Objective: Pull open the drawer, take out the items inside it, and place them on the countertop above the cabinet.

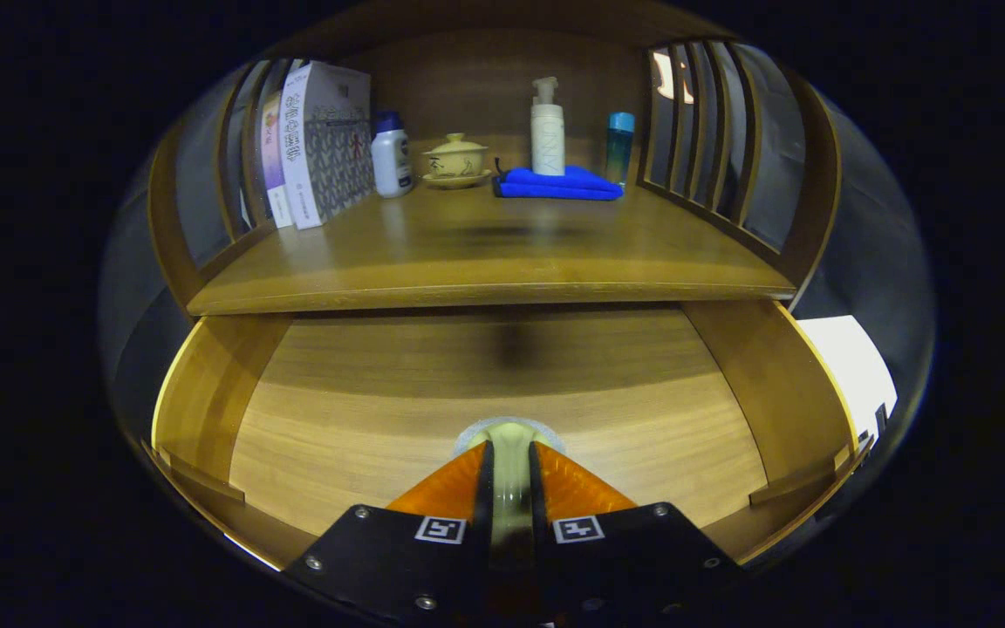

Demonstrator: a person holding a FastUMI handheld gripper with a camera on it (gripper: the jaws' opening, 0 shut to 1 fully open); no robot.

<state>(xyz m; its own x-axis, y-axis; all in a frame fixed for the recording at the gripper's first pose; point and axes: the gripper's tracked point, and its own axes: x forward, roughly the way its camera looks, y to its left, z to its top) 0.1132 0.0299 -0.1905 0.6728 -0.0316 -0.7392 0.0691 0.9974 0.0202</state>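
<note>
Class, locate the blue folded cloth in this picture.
In the claw's view, the blue cloth lies on the countertop, beyond the open drawer, under the pump bottle, right of the lidded cup.

gripper clamping pale bottle, over open drawer

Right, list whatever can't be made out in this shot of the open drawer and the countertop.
- Held item: clamped in the tool; the fingers cover most of it, so what it is can't be told.
- Drawer front: hidden below the tool's body.
- Books: titles too small.
- Pump bottle label: too small.
- Teal bottle: lower part hidden behind the blue cloth.
</note>
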